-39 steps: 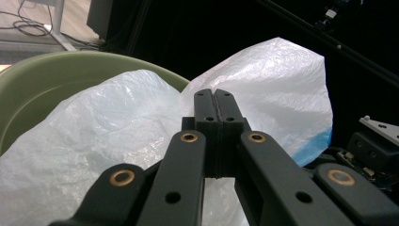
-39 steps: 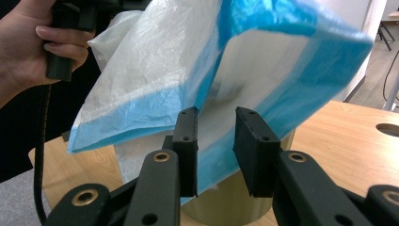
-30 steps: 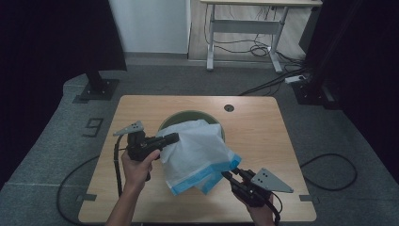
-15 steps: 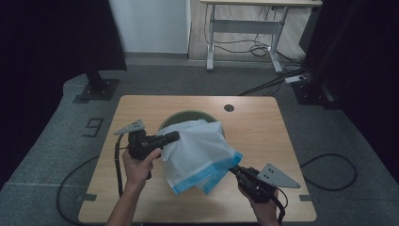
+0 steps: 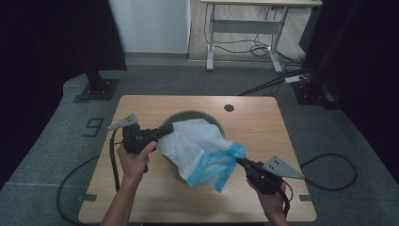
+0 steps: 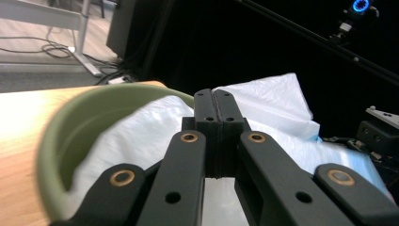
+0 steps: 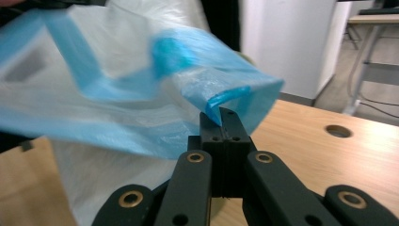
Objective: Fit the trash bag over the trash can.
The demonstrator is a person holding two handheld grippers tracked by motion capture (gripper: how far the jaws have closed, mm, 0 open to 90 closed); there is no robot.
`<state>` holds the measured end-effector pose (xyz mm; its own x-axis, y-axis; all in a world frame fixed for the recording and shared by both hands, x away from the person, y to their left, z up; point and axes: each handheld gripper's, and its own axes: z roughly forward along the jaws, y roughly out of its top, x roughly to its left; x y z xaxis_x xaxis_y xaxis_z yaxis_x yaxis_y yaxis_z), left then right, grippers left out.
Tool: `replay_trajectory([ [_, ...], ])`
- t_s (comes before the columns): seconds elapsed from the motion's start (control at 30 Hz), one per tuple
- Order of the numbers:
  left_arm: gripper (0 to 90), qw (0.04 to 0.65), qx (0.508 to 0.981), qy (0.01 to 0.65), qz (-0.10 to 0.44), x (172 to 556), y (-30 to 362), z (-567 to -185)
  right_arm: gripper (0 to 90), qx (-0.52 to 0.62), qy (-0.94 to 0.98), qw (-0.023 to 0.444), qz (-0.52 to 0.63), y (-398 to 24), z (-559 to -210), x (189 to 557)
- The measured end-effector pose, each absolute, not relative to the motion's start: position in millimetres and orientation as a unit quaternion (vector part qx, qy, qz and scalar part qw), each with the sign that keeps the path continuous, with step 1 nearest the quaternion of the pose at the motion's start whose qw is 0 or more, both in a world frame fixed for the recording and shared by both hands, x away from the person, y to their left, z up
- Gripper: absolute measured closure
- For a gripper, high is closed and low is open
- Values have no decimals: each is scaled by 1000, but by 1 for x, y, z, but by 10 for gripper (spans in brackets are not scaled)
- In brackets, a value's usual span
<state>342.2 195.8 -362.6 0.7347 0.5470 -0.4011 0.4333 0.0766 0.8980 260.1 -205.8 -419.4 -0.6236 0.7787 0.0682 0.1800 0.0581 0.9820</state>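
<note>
Near the tabletop's (image 5: 141, 108) middle, my left gripper (image 5: 168, 129) pinches the white-and-blue plastic bag (image 5: 200, 148) at the green bin's (image 5: 188, 115) rim. My right gripper (image 5: 239, 161), jaws just closed, clamps the bag's blue edge toward the right front corner. I read no writing.

- A lab-like recording space: black curtains (image 5: 56, 42) line both sides of the frame.
- Grey carpet (image 5: 188, 75), trailing cables (image 5: 263, 47), a height-adjustable desk (image 5: 244, 28) at top.
</note>
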Motion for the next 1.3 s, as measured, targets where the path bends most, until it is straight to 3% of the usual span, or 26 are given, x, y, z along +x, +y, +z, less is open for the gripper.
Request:
replay_trajectory([
  [0.3,900,644,666,371,57,343,213,-364,891,366,677,293,568,-224,-400,284],
  [0.6,900,642,670,369,57,332,228,-378,891,354,668,305,578,-223,-394,278],
  [1.3,900,639,669,376,51,303,262,-429,890,323,688,232,607,-207,-440,235],
])
